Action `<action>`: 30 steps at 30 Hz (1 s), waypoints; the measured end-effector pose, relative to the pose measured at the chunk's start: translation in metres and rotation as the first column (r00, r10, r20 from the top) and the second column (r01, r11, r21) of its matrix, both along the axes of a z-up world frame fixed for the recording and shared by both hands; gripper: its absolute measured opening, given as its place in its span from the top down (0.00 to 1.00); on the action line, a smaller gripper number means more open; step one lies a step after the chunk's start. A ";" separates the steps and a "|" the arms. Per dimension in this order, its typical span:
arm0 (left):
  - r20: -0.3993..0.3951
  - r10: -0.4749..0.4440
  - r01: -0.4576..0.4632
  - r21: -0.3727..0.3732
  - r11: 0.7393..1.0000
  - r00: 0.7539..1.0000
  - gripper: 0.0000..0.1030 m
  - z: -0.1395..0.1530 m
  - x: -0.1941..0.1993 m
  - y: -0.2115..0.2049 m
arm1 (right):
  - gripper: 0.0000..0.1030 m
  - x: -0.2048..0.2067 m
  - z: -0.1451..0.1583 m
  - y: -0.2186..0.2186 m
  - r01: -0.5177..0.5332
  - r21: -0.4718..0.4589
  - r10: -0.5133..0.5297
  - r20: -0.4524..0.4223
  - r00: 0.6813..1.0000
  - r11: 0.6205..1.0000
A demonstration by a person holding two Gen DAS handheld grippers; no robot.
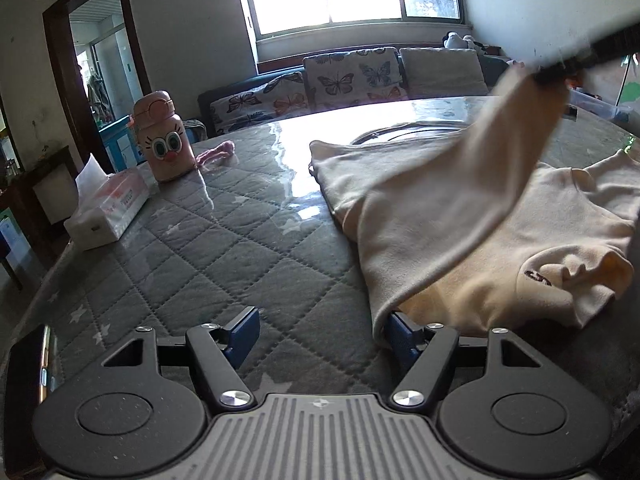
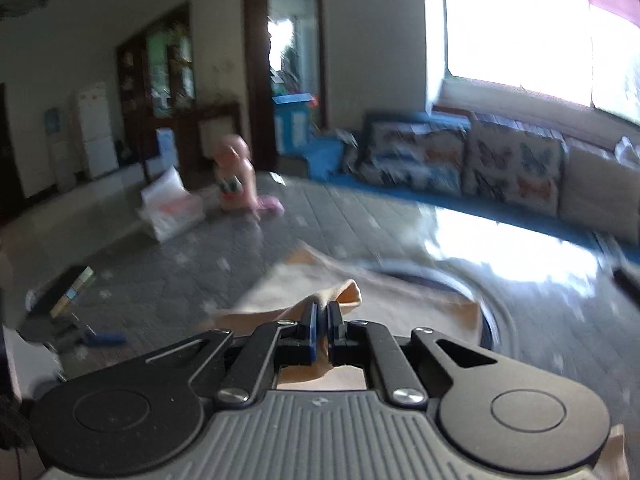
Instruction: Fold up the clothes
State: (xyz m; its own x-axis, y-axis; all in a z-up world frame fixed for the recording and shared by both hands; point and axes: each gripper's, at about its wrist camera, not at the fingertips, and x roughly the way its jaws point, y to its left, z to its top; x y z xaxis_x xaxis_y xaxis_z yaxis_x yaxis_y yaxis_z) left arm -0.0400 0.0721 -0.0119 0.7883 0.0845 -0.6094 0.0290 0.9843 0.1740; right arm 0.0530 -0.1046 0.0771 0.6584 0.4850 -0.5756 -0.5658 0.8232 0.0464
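The right gripper (image 2: 322, 318) has its jaws pinched tight on a fold of the cream shirt (image 1: 460, 216), the cloth bunching up between the blue pads and trailing back under the tool. The left gripper (image 1: 320, 334) holds nothing, its jaws spread wide, one pad just at the shirt's near edge. From there the shirt spreads over the quilted grey bench (image 1: 208, 248), most of it lying flat, while one part (a sleeve or a corner, hard to say through the blur) is lifted high toward the right and stretched taut. It looks a light, soft, limp thing that will sag and crease wherever it is not held, so a hem, cuff or seam edge seems the surest place to grip. Farther off stand a pink bottle (image 1: 164, 138) and a tissue box (image 1: 108, 208), well apart from the shirt.
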 end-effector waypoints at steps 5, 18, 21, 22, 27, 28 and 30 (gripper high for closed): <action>-0.016 -0.002 0.002 -0.003 1.000 1.000 0.31 0.003 -0.002 0.005 | 0.95 0.011 -0.049 -0.014 0.076 -0.056 -0.083 -0.145 0.986 0.996; 0.032 -0.047 0.050 -0.099 0.994 0.998 0.49 0.043 0.004 0.016 | 0.91 0.013 -0.060 -0.019 0.056 -0.033 -0.060 -0.131 0.990 0.998; 0.045 -0.079 0.085 -0.136 0.987 0.996 0.61 0.044 0.024 0.008 | 0.91 0.018 -0.068 -0.011 0.039 -0.020 -0.041 -0.149 0.988 0.999; 0.045 -0.090 0.096 -0.144 0.985 0.995 0.63 0.043 0.032 0.004 | 0.91 0.020 -0.071 -0.009 0.036 -0.016 -0.038 -0.156 0.987 0.999; 0.020 -0.137 0.139 -0.168 0.976 0.990 0.65 0.031 0.067 -0.013 | 0.90 0.024 -0.083 -0.009 0.043 -0.036 -0.049 -0.184 0.982 0.998; 0.009 -0.139 0.139 -0.167 0.976 0.990 0.66 0.027 0.074 -0.016 | 0.90 0.024 -0.086 -0.010 0.045 -0.038 -0.051 -0.188 0.981 0.998; -0.018 -0.130 0.125 -0.168 0.978 0.991 0.66 0.019 0.085 -0.018 | 0.90 0.022 -0.088 -0.013 0.046 -0.038 -0.052 -0.188 0.981 0.998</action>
